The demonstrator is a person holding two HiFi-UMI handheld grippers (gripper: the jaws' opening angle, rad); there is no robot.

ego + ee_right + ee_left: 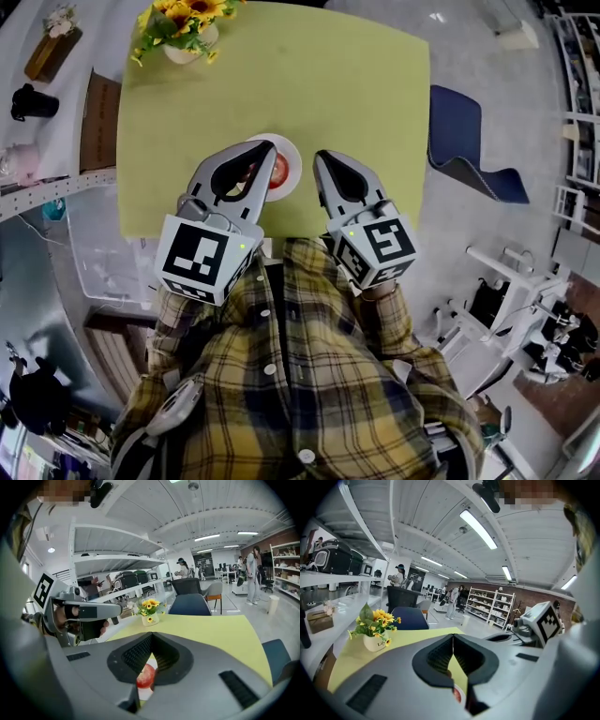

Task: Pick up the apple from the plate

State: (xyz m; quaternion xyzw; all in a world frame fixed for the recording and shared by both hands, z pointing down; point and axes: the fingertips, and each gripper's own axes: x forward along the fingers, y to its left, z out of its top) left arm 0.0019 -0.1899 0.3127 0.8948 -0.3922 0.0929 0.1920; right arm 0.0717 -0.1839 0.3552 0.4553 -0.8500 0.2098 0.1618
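A red apple [278, 171] lies on a small white plate [293, 157] near the front edge of the yellow-green table [356, 84]. My left gripper [270, 144] is shut and empty, its tips above the plate's left part, just beside the apple. My right gripper [319, 157] is also shut and empty, a little to the right of the plate. In the right gripper view the apple [146, 676] shows below the closed jaws [151, 635], on the plate [146, 693]. In the left gripper view only a sliver of the apple [457, 696] shows under the closed jaws [453, 636].
A white pot of yellow flowers [183, 30] stands at the table's far left corner. A blue chair [466, 141] sits off the table's right side. Shelves and a bench with boxes run along the left [56, 141]. People stand far off in the room.
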